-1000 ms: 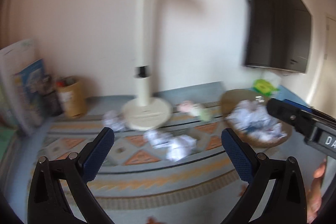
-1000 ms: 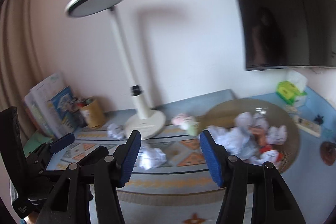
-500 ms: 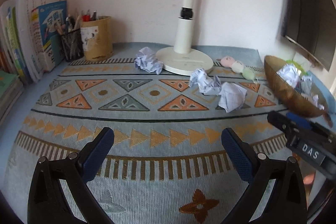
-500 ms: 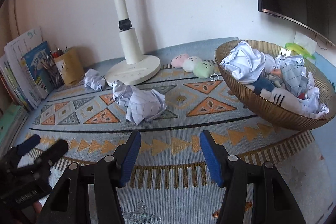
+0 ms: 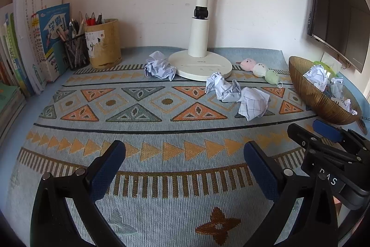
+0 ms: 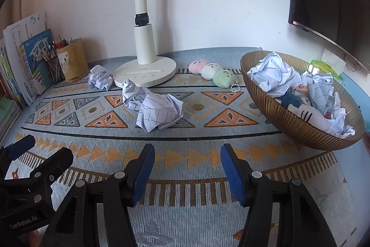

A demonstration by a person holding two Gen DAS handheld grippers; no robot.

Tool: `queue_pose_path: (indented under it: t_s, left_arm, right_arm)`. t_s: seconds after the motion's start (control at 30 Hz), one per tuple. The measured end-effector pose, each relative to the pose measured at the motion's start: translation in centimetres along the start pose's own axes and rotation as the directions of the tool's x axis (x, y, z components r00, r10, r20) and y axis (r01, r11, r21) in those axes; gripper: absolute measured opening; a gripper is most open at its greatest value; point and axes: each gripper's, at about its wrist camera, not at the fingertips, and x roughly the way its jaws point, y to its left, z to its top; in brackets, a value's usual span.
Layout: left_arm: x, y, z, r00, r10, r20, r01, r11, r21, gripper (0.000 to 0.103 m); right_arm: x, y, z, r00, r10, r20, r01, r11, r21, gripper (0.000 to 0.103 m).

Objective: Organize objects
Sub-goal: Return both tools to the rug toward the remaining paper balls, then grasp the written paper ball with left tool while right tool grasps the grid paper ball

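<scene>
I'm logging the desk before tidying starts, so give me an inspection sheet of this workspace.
Surface: patterned mat over the desk.
Job's things: three crumpled paper balls loose on the mat; gold bowl at right holding more paper and toys.
Clutter: three plush dumplings, lamp base, pen holders, books.
Grippers: left gripper and right gripper open, empty, above the mat.
Cables: one on the wall by the monitor.
Surroundings: white wall, tissue box.
</scene>
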Motion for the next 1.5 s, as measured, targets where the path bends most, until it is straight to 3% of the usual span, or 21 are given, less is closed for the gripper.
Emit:
queue_pose_path:
  t_s: [0.37,0.47,0.57,0.6,0.63,0.67,0.73,0.77,0.8,0.9,0.97,1.0,1.03,1.1,1.17,1.3,1.37,1.43,1.5]
  left_arm:
    - [-0.1,-0.1,0.0,1.000,-0.004,0.002,0.004,1.000,0.004,0.102]
    - [0.2,0.2,0.5,0.997,-0.071,-0.028,0.071,0.997,0.004,0.102]
    - [1.4,2.2,2.6,0.964,-0.245,-0.106,0.231,0.964,-0.132,0.100]
    - [1.8,2.8,3.6,0.941,-0.321,-0.109,0.298,0.937,-0.181,0.100]
    - [2.8,3.4,4.9,0.905,-0.408,-0.118,0.377,0.900,-0.220,0.100]
    - [4.0,3.4,6.1,0.880,-0.455,-0.139,0.416,0.877,-0.239,0.100]
    - [6.5,2.6,8.0,0.896,-0.407,-0.180,0.370,0.906,-0.205,0.097]
    - [8.0,1.8,8.6,0.901,-0.387,-0.195,0.356,0.918,-0.176,0.095]
    - [9.4,1.3,9.1,0.894,-0.394,-0.211,0.362,0.916,-0.174,0.087]
    - [12.6,-0.1,9.5,0.865,-0.442,-0.238,0.398,0.893,-0.210,0.086]
    - [14.6,-1.3,9.4,0.852,-0.448,-0.270,0.402,0.891,-0.211,0.077]
    - [15.1,-1.7,9.2,0.847,-0.449,-0.284,0.404,0.892,-0.205,0.065]
    - [15.5,-2.1,9.1,0.852,-0.437,-0.288,0.395,0.898,-0.195,0.057]
    - [15.7,-2.0,9.0,0.860,-0.435,-0.268,0.398,0.899,-0.185,0.050]
    - [15.6,-1.7,8.9,0.850,-0.459,-0.257,0.417,0.886,-0.204,0.044]
    - [14.2,-0.3,9.0,0.868,-0.443,-0.226,0.400,0.892,-0.213,0.042]
    - [12.2,0.5,8.5,0.867,-0.448,-0.219,0.407,0.889,-0.210,0.042]
    - [9.0,1.1,7.2,0.877,-0.433,-0.207,0.400,0.898,-0.185,0.042]
    - [6.1,1.6,5.4,0.890,-0.406,-0.206,0.378,0.911,-0.163,0.042]
  right_arm:
    - [0.0,0.1,0.0,1.000,0.003,0.001,-0.003,1.000,-0.006,0.061]
    - [0.2,-0.3,0.1,0.998,0.064,-0.021,-0.064,0.998,0.003,0.061]
    - [1.4,-1.0,0.5,0.971,0.206,-0.119,-0.203,0.978,0.040,0.061]
    - [1.7,-1.1,0.9,0.965,0.220,-0.145,-0.216,0.975,0.044,0.061]
    - [2.2,-1.0,1.7,0.954,0.241,-0.177,-0.239,0.970,0.036,0.061]
    - [2.5,-0.8,2.3,0.945,0.264,-0.193,-0.264,0.964,0.024,0.061]
    - [3.2,-0.2,3.9,0.927,0.313,-0.208,-0.318,0.948,0.008,0.061]
    - [3.6,0.1,4.4,0.928,0.312,-0.205,-0.320,0.947,-0.004,0.061]
    - [4.1,0.5,4.9,0.930,0.306,-0.204,-0.318,0.948,-0.026,0.061]
    - [7.1,1.9,5.7,0.937,0.256,-0.236,-0.286,0.953,-0.103,0.061]
    - [8.4,1.9,5.7,0.943,0.238,-0.233,-0.267,0.958,-0.103,0.061]
    - [9.1,1.9,5.7,0.940,0.245,-0.237,-0.274,0.956,-0.100,0.061]
    - [9.5,2.0,5.8,0.942,0.240,-0.233,-0.269,0.958,-0.098,0.061]
    - [10.1,2.0,5.9,0.950,0.224,-0.219,-0.250,0.963,-0.099,0.061]
    - [10.4,1.9,6.0,0.947,0.237,-0.217,-0.261,0.961,-0.091,0.050]
    - [9.2,2.2,6.0,0.953,0.246,-0.175,-0.266,0.958,-0.102,0.043]
    - [7.6,1.8,5.8,0.953,0.252,-0.167,-0.269,0.959,-0.086,0.043]
    - [4.9,1.1,5.0,0.943,0.295,-0.157,-0.307,0.950,-0.063,0.043]
    - [2.1,0.7,3.8,0.947,0.295,-0.131,-0.305,0.950,-0.067,0.044]
